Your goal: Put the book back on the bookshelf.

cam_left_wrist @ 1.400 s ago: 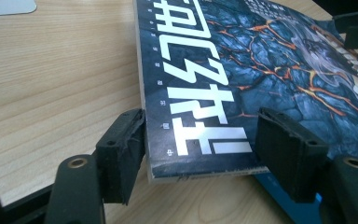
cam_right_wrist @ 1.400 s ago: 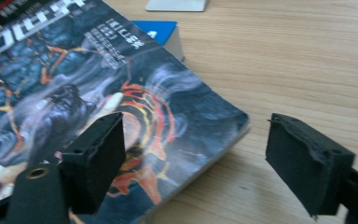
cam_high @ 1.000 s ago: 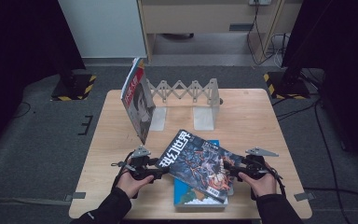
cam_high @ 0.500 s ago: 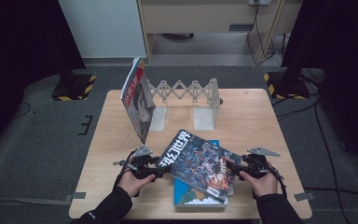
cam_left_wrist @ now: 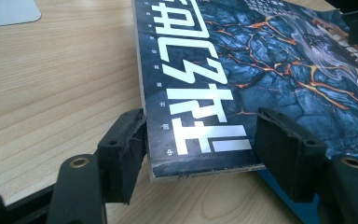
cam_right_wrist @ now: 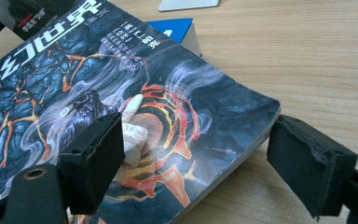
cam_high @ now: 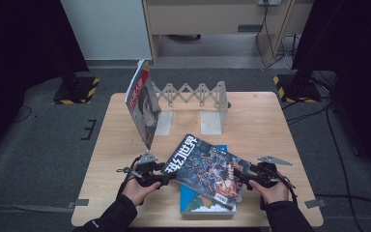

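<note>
A pale wooden desk fills the middle of the high view, standing on grey carpet with dark curtains at either side and a light cabinet at the top. Toward the desk's upper middle stands a white accordion book rack, with an upright magazine leaning at its left end. In the lower middle the dark lava-cover magazine lies tilted across a blue book. The left gripper sits at the magazine's lower left corner, its fingers spread, one just beside the spine and the other over the cover. The right gripper straddles the opposite corner, fingers apart, not pressing.
</note>
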`<state>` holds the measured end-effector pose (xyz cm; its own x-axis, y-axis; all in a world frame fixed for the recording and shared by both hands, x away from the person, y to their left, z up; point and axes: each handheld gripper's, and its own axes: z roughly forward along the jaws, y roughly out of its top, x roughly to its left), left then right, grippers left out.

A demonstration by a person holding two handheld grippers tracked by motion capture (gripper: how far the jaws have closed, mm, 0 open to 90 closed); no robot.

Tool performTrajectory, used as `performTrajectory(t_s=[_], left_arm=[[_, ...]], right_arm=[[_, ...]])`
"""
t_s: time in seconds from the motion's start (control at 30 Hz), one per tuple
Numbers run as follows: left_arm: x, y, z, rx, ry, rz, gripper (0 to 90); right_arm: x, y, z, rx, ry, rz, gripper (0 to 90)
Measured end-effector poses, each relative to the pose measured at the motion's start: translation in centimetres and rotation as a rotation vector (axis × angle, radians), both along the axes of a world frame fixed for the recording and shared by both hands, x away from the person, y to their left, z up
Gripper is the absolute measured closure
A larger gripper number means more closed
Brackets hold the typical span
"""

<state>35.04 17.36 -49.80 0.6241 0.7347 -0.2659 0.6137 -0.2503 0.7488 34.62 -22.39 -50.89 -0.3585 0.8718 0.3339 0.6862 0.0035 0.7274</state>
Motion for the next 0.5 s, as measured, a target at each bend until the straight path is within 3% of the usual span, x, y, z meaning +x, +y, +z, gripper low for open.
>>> performTrajectory(t_s=[0.4, 0.5], left_arm=[[-0.7, 0.6, 0.2, 0.007, 0.019, 0.0, 33.8], [-0.4, 0.4, 0.1, 0.018, 0.011, 0.019, 26.6]], right_arm=[[1.1, 0.9, 0.2, -0.012, -0.001, 0.046, 19.2], [1.2, 0.9, 0.2, -0.017, -0.006, 0.052, 19.4]])
